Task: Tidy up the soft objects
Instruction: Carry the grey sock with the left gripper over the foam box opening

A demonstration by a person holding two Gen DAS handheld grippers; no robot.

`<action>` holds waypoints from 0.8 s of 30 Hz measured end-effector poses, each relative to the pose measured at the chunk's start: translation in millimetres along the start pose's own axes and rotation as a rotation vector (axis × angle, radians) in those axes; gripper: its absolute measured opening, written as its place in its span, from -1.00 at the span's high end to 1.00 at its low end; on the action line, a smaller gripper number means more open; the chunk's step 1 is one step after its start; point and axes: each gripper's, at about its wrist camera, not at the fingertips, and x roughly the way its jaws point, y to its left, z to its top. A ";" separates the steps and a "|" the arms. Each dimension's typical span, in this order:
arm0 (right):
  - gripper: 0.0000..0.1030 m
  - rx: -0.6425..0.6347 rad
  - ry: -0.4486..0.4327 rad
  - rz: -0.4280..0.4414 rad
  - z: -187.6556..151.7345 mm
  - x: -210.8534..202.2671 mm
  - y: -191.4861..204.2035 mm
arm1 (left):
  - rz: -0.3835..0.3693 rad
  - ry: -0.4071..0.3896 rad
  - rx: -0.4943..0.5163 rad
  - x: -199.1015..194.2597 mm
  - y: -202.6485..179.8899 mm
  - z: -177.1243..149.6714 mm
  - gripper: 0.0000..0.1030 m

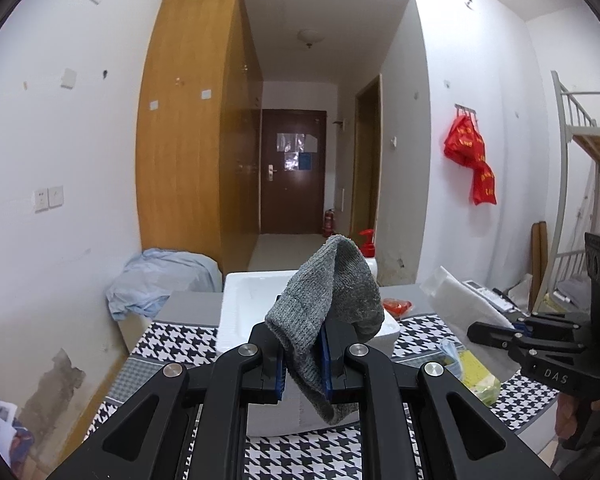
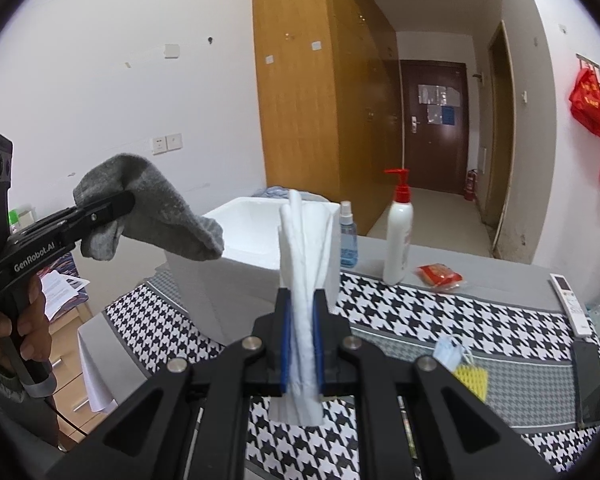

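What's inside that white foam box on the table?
The white foam box shows only bare white inner wall. The grey sock in the left tongs and the white cloth cover its floor, so it's unseen.

My gray sock (image 1: 328, 304) droops folded above the white foam box (image 2: 256, 236), my white cloth (image 2: 306, 280) stands bunched upright.

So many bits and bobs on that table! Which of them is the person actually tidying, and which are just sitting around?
Part of the job:
- grey sock, clamped in the left gripper
- white cloth, clamped in the right gripper
- white foam box, probably where they go

Just lying about:
- lotion pump bottle
- blue spray bottle
- red packet
- remote control
- face mask
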 end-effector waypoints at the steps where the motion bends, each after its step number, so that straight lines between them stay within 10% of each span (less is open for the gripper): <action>1: 0.75 -0.001 0.000 0.004 0.3 0.2 0.7 | 0.004 -0.003 -0.001 -1.1 -0.9 0.4 0.73; 24: 0.75 -0.014 -0.010 0.031 12.7 14.0 11.7 | 0.015 0.005 0.004 17.7 9.0 10.5 0.73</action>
